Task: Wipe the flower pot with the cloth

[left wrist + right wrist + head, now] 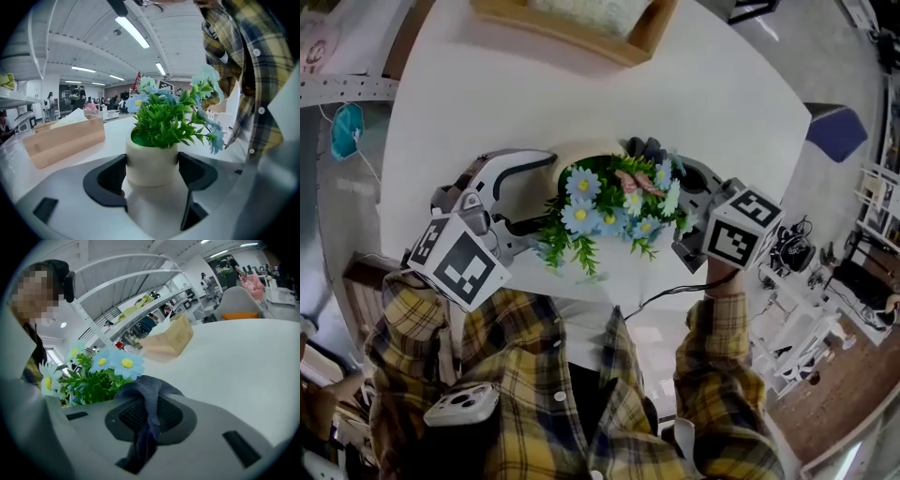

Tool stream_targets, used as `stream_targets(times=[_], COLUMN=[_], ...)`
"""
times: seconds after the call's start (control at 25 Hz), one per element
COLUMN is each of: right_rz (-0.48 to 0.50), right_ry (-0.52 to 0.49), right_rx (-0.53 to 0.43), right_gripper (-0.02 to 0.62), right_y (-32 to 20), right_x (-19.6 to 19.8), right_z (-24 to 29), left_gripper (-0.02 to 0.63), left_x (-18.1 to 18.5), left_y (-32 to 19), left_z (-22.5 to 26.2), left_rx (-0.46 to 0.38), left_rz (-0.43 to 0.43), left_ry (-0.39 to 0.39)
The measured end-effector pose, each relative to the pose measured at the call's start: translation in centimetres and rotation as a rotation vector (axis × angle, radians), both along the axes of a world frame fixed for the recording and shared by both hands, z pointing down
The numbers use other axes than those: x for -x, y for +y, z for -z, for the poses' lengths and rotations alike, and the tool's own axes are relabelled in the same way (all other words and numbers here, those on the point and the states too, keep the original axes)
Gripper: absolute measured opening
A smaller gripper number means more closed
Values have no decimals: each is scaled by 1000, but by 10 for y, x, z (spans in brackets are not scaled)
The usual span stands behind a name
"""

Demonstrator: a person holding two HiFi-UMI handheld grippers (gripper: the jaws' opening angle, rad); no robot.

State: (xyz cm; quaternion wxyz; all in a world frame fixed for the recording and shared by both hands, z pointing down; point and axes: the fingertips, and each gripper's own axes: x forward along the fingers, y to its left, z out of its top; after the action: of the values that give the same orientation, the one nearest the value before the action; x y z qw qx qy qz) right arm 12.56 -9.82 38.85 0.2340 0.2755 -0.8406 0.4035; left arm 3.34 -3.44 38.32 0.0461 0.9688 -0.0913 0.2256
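Note:
A cream flower pot (152, 164) with green leaves and blue daisies (605, 211) stands on the white table. My left gripper (152, 176) is shut on the pot, a dark pad pressing each side. From the right, my right gripper (146, 420) is shut on a grey-blue cloth (146, 394). The cloth (647, 148) bunches up against the far right side of the plant (93, 376). In the head view the foliage hides most of the pot (581, 153), and both grippers flank it, left gripper (520, 202) and right gripper (689, 220).
A wooden tissue box (581, 23) sits at the table's far edge, also visible as the tissue box (63, 138) in the left gripper view. My plaid sleeves (712, 375) hang over the near table edge (609, 300). Shelving and chairs stand off to the right.

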Motion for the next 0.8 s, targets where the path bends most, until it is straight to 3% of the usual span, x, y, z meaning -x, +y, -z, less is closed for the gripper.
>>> stream_targets(times=[0.16,0.52,0.8], right_rz=[134,332,512], right_ry=[-16,10,17], right_rx=[21,43,54], right_gripper=[32,31,31], right_y=[-2,-10,-26], right_x=[4,12,45], right_z=[-1,-5,-15], left_gripper=[363,364,362], left_x=[-2,-4,-8], left_y=[-2,1,3], left_z=[-2,-6,-13], left_rx=[7,28,26], left_rz=[-50,-142,-237], left_ry=[-32,-92,-103])
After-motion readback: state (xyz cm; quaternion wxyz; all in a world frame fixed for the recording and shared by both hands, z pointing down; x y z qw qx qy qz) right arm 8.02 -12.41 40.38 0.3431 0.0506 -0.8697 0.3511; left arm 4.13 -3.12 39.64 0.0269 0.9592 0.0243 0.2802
